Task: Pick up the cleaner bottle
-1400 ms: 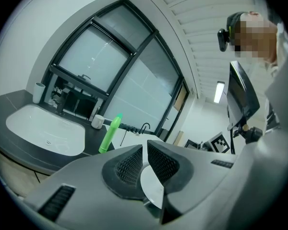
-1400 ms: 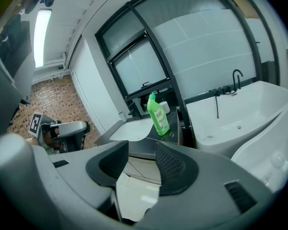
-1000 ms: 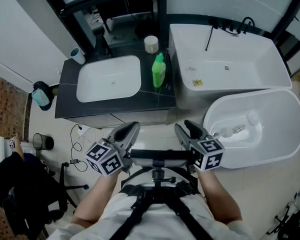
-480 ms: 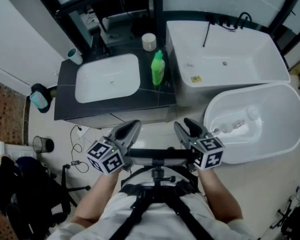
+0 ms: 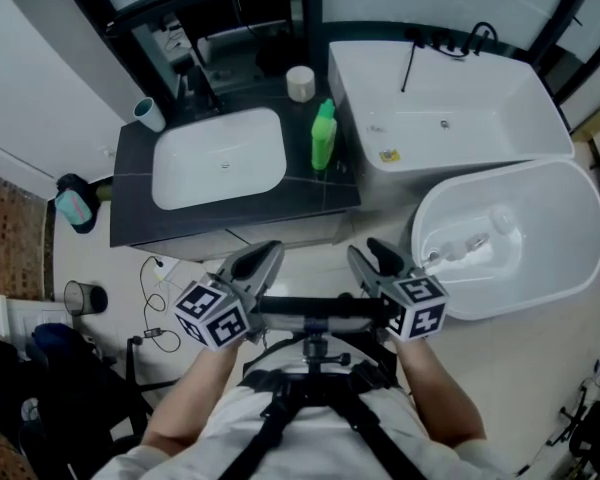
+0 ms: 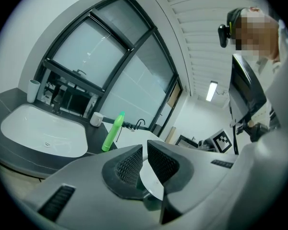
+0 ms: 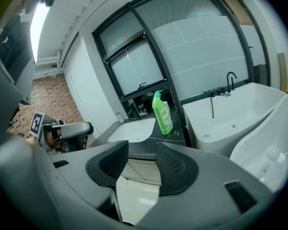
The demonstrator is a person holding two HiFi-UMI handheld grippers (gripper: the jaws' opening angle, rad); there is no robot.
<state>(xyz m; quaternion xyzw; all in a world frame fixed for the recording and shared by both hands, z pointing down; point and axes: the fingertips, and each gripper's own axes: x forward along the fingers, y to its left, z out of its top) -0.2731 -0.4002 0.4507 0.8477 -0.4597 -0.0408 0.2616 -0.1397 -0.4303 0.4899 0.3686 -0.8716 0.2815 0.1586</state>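
Observation:
The green cleaner bottle [image 5: 323,136] stands upright on the dark counter [image 5: 325,196], between the white sink [image 5: 218,158] and the rectangular tub [image 5: 450,108]. It shows in the left gripper view [image 6: 113,132] and, with its label readable, in the right gripper view [image 7: 162,113]. Both grippers hover over the floor in front of the counter, well short of the bottle. My left gripper [image 5: 267,254] [image 6: 145,145] is shut with nothing between its pads. My right gripper [image 5: 366,254] [image 7: 142,145] is open and empty, and points toward the counter's right end.
A white cup [image 5: 150,113] and a white jar [image 5: 300,83] sit at the back of the counter. An oval tub [image 5: 540,268] with small items inside stands at the right. At the left there are a bin [image 5: 80,295] and cables [image 5: 155,318] on the floor.
The counter and tubs have slid slightly in the head view. Both grippers keep the same pose and jaw setting, still apart from the bottle.

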